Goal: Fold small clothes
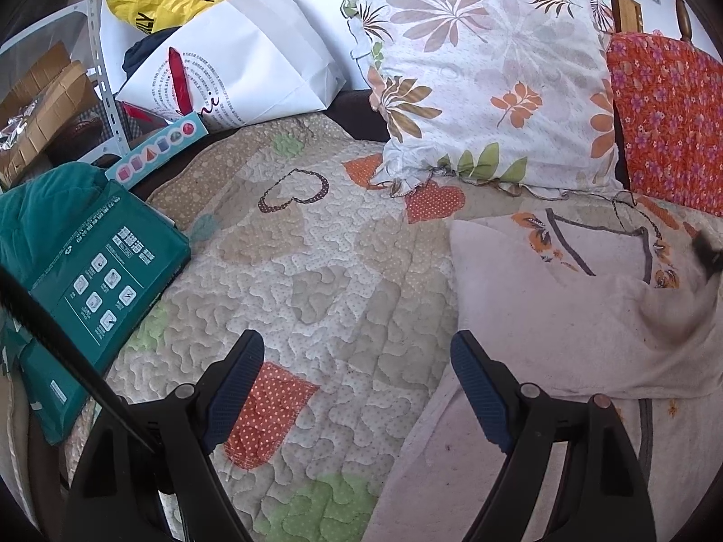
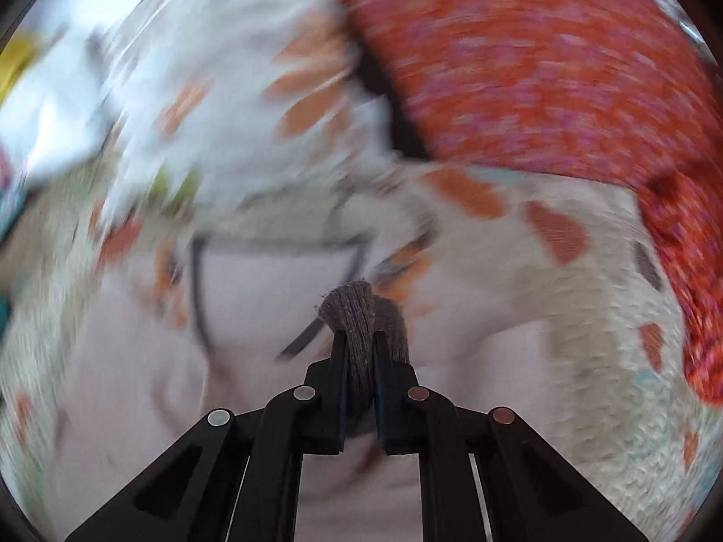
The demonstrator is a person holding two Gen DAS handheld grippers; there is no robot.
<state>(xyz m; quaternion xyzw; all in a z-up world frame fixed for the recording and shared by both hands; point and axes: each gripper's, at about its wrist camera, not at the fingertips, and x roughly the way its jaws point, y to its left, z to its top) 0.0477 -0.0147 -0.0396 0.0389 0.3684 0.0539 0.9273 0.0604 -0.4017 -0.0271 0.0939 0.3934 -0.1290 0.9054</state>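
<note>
Pinching a grey ribbed band of the pale pink garment (image 2: 149,384), the right tongs (image 2: 359,338) are clamped together on it, while the left tongs (image 1: 357,361) are standing apart over the quilted bed cover (image 1: 325,248), empty. The garment is lying at about three o'clock of the left tongs, one layer already doubled over. Judging by that, folding is underway, with further folds remaining.

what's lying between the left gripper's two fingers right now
Nothing is held: only bare quilt shows between the open left gripper fingers in the left wrist view. The pale garment lies beside its right finger.
</note>
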